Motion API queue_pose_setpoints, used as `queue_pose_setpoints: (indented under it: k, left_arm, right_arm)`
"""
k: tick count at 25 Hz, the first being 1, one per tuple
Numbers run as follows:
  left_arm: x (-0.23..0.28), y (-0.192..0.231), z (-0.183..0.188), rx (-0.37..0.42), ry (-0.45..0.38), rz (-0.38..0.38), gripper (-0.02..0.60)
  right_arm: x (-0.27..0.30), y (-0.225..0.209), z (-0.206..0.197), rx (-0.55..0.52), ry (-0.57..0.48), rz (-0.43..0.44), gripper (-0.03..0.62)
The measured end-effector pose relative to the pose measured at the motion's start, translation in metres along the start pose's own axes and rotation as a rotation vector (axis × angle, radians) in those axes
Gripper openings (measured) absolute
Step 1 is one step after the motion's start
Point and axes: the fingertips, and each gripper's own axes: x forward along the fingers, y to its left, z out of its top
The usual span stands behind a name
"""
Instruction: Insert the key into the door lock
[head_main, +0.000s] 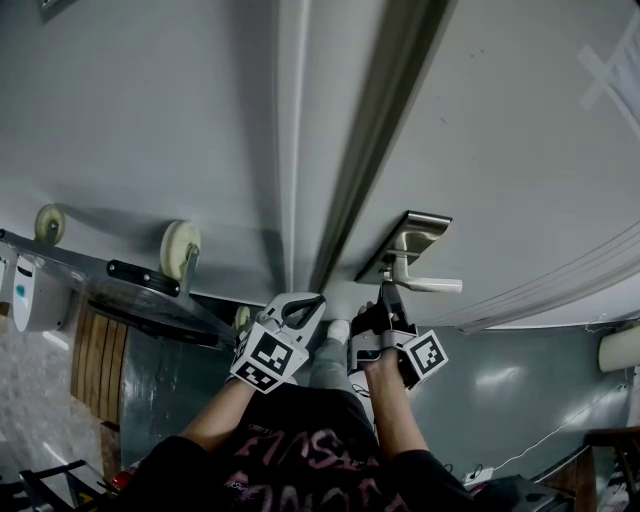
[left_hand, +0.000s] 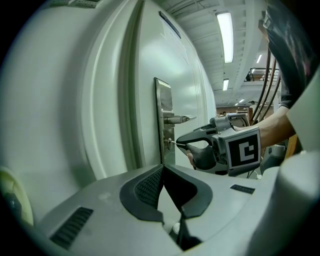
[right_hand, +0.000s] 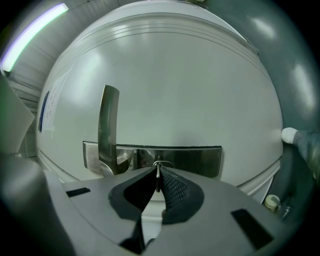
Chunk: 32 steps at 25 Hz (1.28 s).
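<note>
The right gripper (right_hand: 158, 172) pinches the key (right_hand: 158, 176) edge-on, its shaft pointing straight ahead at the lock (right_hand: 159, 164) beside the handle (right_hand: 107, 130). The left gripper (head_main: 303, 303) hangs near, jaws together and empty. Only its view shows the key side-on, tip at the keyhole, though I cannot tell how deep.

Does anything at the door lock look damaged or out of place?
Nothing stands out. The right gripper holds the small metal key straight against the steel lock plate; plate and silver lever handle look intact.
</note>
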Motion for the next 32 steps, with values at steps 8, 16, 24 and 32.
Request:
queue_pose_setpoints:
  k: [8, 16, 24, 32]
  left_arm:
    - [0.0038, -0.0026, 0.0030, 0.006, -0.003, -0.002, 0.012]
    - [0.0033, -0.0025, 0.0024, 0.002, -0.004, 0.003, 0.012]
    - [0.0041, -0.0022, -0.0002, -0.003, -0.002, 0.002, 0.012]
    - [0.0057, -0.0053, 0.0020, 0.007, -0.003, -0.010, 0.012]
  right_arm:
    - [0.0006, 0.0001, -0.0004, 0.007, -0.007, 0.004, 0.080]
    - [0.0050, 0.0001, 0.0007, -0.002, 0.002, 0.003, 0.080]
    - [0.0059, 0.0006, 0.0005, -0.008, -0.001, 0.010, 0.080]
    - [0.0058, 0.0008, 0.0006, -0.022, 0.004, 0.007, 0.080]
